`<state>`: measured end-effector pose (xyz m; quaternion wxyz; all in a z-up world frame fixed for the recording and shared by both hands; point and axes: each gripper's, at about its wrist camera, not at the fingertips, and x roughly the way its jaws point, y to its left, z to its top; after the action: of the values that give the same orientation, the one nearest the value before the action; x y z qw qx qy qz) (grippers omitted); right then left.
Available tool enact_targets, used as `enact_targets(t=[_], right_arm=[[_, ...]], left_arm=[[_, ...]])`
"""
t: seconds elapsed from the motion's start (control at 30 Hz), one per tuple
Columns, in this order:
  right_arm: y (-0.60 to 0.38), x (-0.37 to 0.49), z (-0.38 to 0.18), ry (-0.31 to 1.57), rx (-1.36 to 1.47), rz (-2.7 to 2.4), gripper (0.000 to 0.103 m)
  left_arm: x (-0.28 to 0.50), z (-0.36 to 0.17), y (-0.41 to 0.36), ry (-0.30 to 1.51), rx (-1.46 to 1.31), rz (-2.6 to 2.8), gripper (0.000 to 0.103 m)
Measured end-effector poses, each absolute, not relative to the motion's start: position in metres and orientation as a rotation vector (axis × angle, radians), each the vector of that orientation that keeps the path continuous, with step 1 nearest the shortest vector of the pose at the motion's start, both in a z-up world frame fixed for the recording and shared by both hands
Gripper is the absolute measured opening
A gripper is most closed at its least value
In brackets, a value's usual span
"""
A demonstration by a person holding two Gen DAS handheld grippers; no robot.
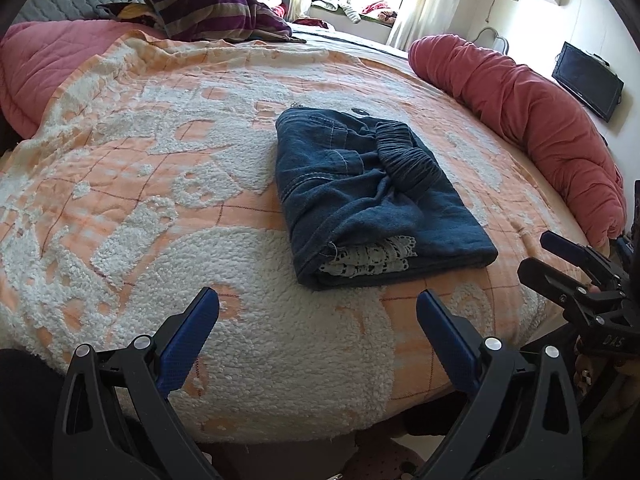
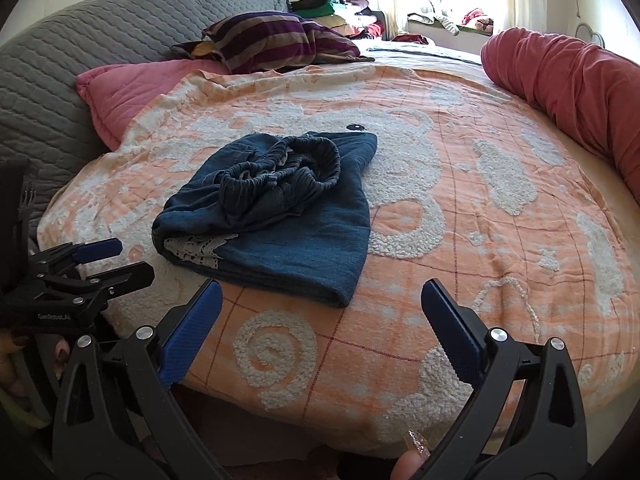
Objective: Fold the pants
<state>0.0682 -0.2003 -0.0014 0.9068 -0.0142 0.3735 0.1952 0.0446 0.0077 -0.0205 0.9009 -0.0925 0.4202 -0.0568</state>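
Observation:
Dark blue denim pants (image 1: 360,196) lie folded in a compact bundle on the orange-and-white blanket (image 1: 160,184), elastic waistband on top and white lace trim showing at the near edge. They also show in the right wrist view (image 2: 280,216). My left gripper (image 1: 318,312) is open and empty, held back at the bed's near edge, short of the pants. My right gripper (image 2: 322,304) is open and empty, also back from the pants, to their right. Each gripper shows at the side of the other's view, the right one (image 1: 576,264) and the left one (image 2: 96,260).
A rolled red quilt (image 1: 532,124) lies along the bed's right edge. A striped purple pillow (image 1: 208,8) and a pink cushion (image 2: 132,92) sit at the head, against a grey quilted headboard (image 2: 80,56). The bed's near edge is just under both grippers.

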Motion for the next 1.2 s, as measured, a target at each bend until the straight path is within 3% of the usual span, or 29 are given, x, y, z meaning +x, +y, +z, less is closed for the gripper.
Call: enact_targets(t=[1.2], right_arm=[[-0.2032,0.0703,-0.0019,0.760,-0.057,0.374,0.094]], left_arm=[[0.0433,-0.0144,0.0105,0.860,-0.177,-0.084,0.099]])
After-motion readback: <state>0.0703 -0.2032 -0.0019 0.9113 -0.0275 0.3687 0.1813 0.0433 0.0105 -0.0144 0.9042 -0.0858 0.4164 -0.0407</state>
